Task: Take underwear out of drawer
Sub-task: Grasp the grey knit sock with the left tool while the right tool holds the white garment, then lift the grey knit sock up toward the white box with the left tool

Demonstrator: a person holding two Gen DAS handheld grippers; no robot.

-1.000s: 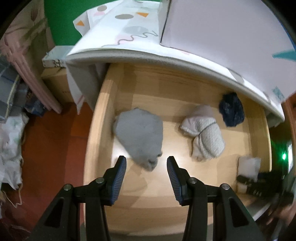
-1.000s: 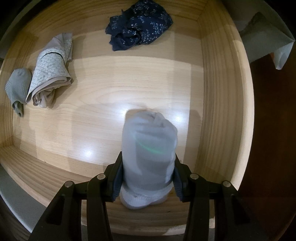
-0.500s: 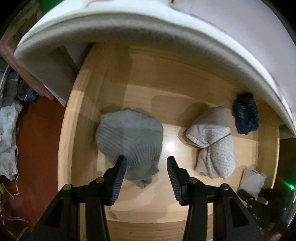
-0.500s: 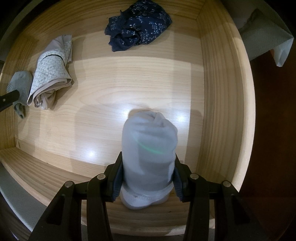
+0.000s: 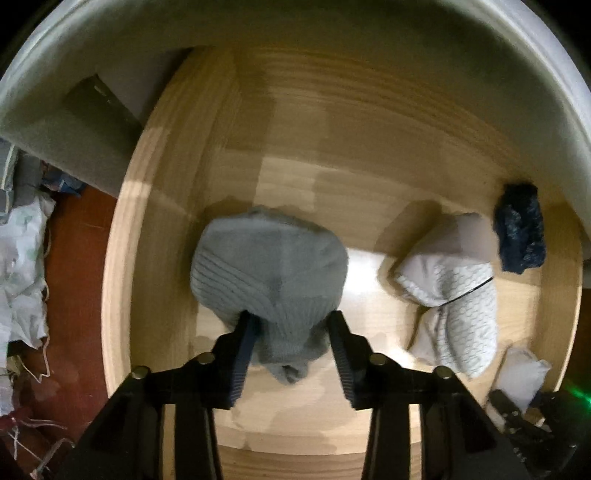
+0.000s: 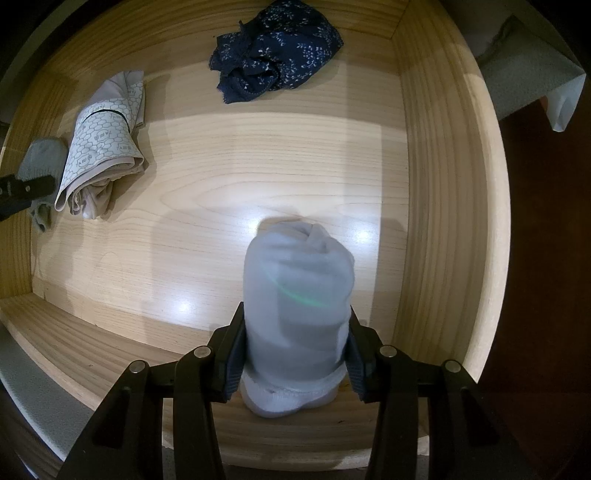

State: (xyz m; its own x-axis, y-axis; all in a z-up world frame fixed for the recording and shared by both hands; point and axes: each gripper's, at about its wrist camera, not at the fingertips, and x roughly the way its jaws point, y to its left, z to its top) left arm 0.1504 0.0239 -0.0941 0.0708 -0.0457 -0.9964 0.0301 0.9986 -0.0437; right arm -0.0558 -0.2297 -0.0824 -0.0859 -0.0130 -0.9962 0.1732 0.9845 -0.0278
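In the left wrist view a grey ribbed underwear piece lies on the floor of the open wooden drawer. My left gripper is open, its fingers straddling the near end of the piece. In the right wrist view my right gripper is shut on a rolled pale grey-white underwear piece, held near the drawer's front right corner. A beige hexagon-patterned piece and a dark blue floral piece lie in the drawer.
The drawer's front wall and right wall stand close to my right gripper. A white-covered top overhangs the drawer's back. Red floor and crumpled cloth lie left of the drawer.
My left gripper has moved down and forward into the drawer until its open fingers straddle the grey ribbed piece. My right gripper has stayed still, holding the pale roll.
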